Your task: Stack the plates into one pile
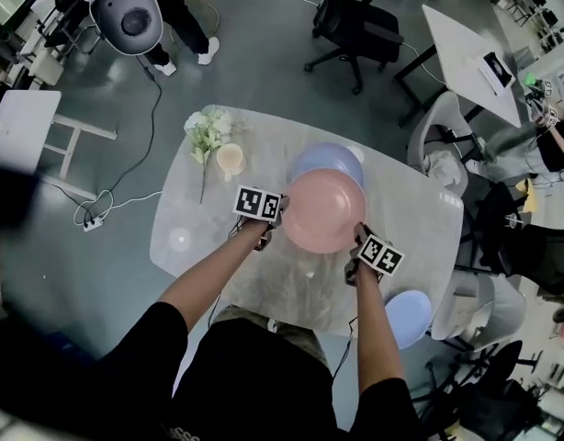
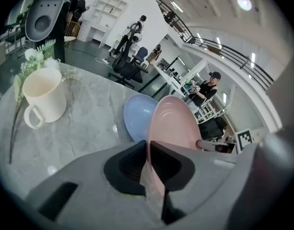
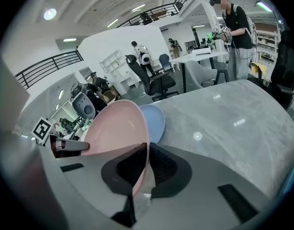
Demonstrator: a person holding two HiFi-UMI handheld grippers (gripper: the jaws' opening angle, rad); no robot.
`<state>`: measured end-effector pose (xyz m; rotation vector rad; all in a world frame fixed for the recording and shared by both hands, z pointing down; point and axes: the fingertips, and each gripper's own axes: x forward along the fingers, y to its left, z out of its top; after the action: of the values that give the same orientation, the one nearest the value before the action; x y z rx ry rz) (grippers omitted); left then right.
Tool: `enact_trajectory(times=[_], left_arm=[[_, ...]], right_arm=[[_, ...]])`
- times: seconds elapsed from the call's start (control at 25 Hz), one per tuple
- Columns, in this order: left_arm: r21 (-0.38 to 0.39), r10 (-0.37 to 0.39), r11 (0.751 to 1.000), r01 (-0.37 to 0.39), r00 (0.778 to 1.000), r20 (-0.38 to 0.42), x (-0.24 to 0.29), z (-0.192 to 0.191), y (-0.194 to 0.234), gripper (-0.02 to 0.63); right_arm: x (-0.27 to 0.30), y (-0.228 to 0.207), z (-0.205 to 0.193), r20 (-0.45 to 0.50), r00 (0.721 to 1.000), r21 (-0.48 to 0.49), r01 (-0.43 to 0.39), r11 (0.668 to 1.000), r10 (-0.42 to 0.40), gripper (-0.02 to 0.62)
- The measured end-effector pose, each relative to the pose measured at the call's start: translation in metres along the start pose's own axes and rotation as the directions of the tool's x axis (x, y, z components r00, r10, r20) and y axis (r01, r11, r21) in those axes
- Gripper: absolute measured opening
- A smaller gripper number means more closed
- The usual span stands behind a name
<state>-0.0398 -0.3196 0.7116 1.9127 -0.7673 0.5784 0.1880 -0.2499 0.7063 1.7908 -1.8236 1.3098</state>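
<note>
As I read across from the left, a flower sprig (image 1: 207, 134) and a cream mug (image 1: 230, 159) rest on the desk (image 1: 218, 255). My left gripper (image 1: 280, 214) has its jaws clenched on the left rim of the pink plate (image 1: 323, 209). That plate is held over the middle of the desk and overlaps the near edge of a blue plate (image 1: 332, 159) behind it. My right gripper (image 1: 358, 239) clamps the opposite rim. A second blue plate (image 1: 408, 318) lies at the desk's near right corner.

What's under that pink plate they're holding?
A blue plate lies on the marble table beneath the pink plate; only its far part shows. The rest, and whether the plates touch, is hidden.
</note>
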Motion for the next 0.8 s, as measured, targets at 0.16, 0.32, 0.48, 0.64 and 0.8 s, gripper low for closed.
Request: enact_trajectory(times=[0.16, 0.32, 0.48, 0.64, 0.8], left_arm=[[-0.019, -0.027, 0.999, 0.027, 1.000, -0.001, 0.024, 0.023, 0.012, 0.034], [-0.014, -0.008, 1.000, 0.007, 1.000, -0.017, 0.045, 0.037, 0.022, 0.034], [-0.010, -0.012, 1.000, 0.012, 1.000, -0.025, 0.059, 0.050, 0.026, 0.035], [0.021, 0.000, 1.000, 0.001, 0.999, -0.043, 0.076, 0.060, 0.033, 0.035], [0.030, 0.010, 1.000, -0.008, 0.999, -0.035, 0.087, 0.066, 0.037, 0.035]], right_arm=[[0.029, -0.009, 0.022, 0.005, 1.000, 0.004, 0.002, 1.000, -0.002, 0.026], [0.053, -0.018, 0.033, -0.015, 1.000, 0.015, 0.022, 1.000, -0.022, 0.026], [0.066, -0.026, 0.044, -0.003, 1.000, 0.090, 0.025, 0.996, -0.025, 0.025], [0.080, -0.033, 0.045, -0.018, 0.999, 0.114, 0.032, 0.993, -0.031, 0.025], [0.088, -0.040, 0.041, -0.025, 0.999, 0.162, 0.050, 0.986, -0.047, 0.025]])
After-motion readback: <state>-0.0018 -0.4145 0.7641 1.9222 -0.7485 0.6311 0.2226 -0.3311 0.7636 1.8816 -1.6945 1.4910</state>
